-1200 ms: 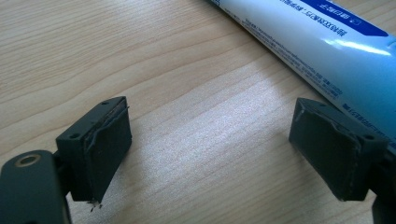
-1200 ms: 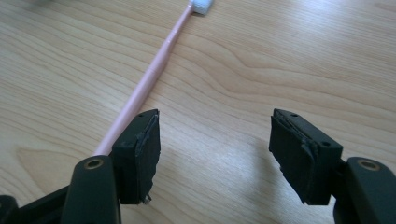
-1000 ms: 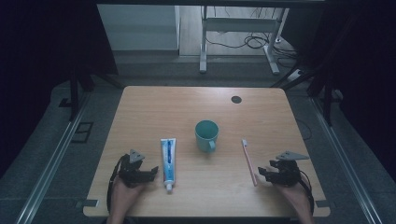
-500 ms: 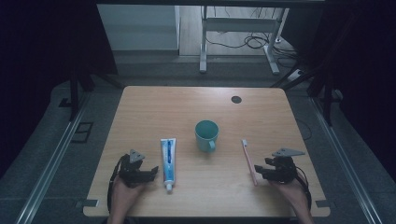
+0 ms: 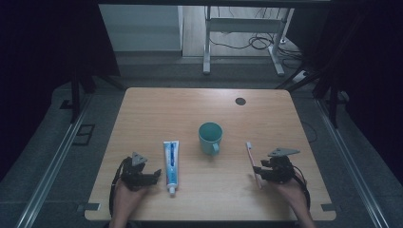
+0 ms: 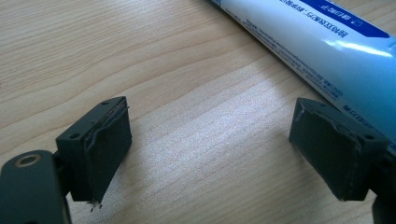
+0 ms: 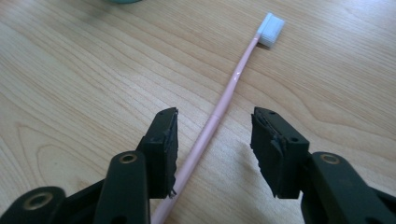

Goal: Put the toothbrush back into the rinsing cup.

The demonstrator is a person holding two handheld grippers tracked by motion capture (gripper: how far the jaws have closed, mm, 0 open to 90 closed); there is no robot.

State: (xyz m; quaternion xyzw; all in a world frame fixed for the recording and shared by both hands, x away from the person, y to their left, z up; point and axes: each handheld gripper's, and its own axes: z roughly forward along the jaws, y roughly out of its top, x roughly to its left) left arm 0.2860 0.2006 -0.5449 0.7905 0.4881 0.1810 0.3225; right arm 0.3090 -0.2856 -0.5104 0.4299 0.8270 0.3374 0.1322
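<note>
The right gripper [image 5: 257, 172] sits at the near right of the wooden table [image 5: 157, 109], its jaws straddling the handle of a pink toothbrush [image 5: 253, 164]. In the right gripper view the jaws have just been closing, with the toothbrush [image 7: 219, 109] lying flat on the wood between them; one pad stands just beside the handle, the other well clear, so nothing is clamped yet. The white brush head points away from the person (toward the far edge of the table).

The left gripper [image 5: 157, 176] rests at the near left, jaws spread wide over bare wood. A blue-and-white toothpaste tube [image 5: 170, 161] lies just beside it, cap end nearest the person; in the left gripper view the tube [image 6: 327, 42] passes behind one jaw, and contact cannot be confirmed.

A teal mug [image 5: 210, 137] stands upright between tube and toothbrush, apart from both.
</note>
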